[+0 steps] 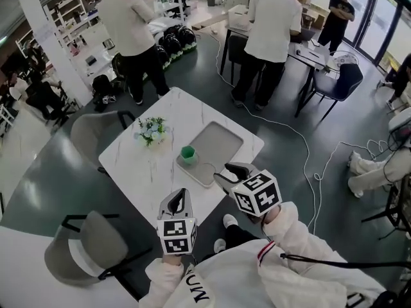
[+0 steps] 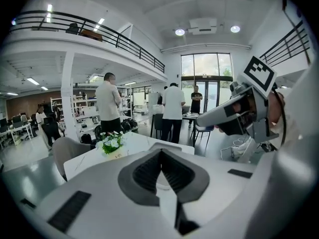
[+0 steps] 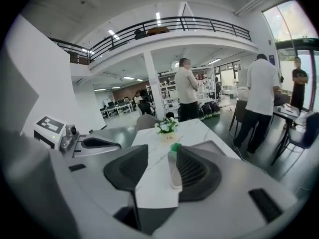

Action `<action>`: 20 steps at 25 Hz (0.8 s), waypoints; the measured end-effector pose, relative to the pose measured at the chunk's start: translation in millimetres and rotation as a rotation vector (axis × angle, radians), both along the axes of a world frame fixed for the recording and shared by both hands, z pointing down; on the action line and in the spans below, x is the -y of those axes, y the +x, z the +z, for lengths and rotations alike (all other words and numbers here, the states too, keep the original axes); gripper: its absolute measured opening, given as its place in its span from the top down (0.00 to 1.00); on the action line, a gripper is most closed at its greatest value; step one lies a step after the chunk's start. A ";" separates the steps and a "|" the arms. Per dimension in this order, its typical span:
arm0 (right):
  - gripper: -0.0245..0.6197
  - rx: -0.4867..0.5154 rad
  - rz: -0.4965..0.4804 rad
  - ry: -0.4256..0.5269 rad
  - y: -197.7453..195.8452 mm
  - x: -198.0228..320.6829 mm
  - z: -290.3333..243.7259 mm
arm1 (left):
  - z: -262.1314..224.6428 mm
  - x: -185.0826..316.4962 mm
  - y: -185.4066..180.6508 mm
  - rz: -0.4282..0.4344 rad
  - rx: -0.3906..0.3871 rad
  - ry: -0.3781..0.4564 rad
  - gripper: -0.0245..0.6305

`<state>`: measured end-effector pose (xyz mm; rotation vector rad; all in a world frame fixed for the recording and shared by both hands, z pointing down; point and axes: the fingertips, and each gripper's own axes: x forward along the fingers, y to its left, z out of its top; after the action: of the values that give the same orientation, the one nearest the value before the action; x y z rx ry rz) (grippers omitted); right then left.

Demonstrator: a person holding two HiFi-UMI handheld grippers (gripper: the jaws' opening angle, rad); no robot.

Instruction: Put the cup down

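green cup (image 1: 187, 153) | upright | on grey tray's (image 1: 218, 141) near-left corner

Green cup (image 1: 187, 153), grey tray (image 1: 216, 147), white marbled table (image 1: 138, 172).

Black letters (image 1: 200, 292) on my white jacket (image 1: 257, 278) were too cut off to read; the label on the flower pot (image 2: 114, 155) was illegible.

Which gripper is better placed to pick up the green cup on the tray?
Right. The right gripper hangs just beside the tray with its jaws apart, and the green cup shows ahead of them in its own view. The left gripper sits further back, jaws together.
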<state>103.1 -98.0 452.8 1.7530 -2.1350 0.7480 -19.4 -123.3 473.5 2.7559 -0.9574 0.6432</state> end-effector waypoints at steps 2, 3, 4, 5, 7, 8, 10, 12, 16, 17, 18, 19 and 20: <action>0.68 0.002 0.023 0.026 -1.1 -9.5 -7.3 | -7.1 -8.2 -0.6 0.013 -0.001 0.010 0.95; 0.68 0.003 0.033 0.037 -1.8 -14.3 -9.6 | -10.1 -12.0 -1.1 0.017 -0.006 0.015 0.95; 0.68 0.004 0.044 0.047 -2.1 -19.2 -11.0 | -12.5 -15.5 -1.5 0.022 -0.012 0.018 0.95; 0.69 0.005 0.054 0.055 -2.2 -24.1 -11.8 | -14.8 -18.8 -1.8 0.026 -0.018 0.021 0.95; 0.72 0.009 0.072 0.064 -2.5 -34.3 -12.8 | -18.9 -25.4 -1.2 0.038 -0.031 0.025 0.95; 0.72 0.012 0.078 0.066 -2.9 -39.9 -12.9 | -20.4 -28.9 -0.1 0.045 -0.036 0.024 0.95; 0.77 0.017 0.089 0.067 -4.1 -51.4 -12.4 | -22.2 -36.4 2.6 0.062 -0.042 0.022 0.95; 0.78 0.020 0.100 0.068 -6.0 -62.5 -12.5 | -23.4 -44.1 4.7 0.079 -0.046 0.018 0.95; 0.83 0.020 0.131 0.088 -7.4 -77.1 -15.0 | -23.9 -53.8 5.3 0.100 -0.057 0.010 0.95; 0.83 0.022 0.142 0.104 -6.8 -79.1 -17.0 | -24.0 -55.4 5.0 0.102 -0.060 0.010 0.95; 0.83 0.022 0.157 0.124 -5.8 -81.1 -20.0 | -24.8 -57.0 4.6 0.104 -0.063 0.011 0.95; 0.83 0.022 0.172 0.144 -4.3 -83.0 -23.4 | -26.7 -58.5 4.1 0.105 -0.068 0.015 0.95; 0.88 0.018 0.187 0.162 -2.8 -85.1 -26.9 | -29.0 -59.9 3.9 0.105 -0.073 0.018 0.95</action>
<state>100.3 -13.0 425.9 2.0588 -2.1169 0.6538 -15.5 -63.3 444.5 2.8396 -0.8117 0.5468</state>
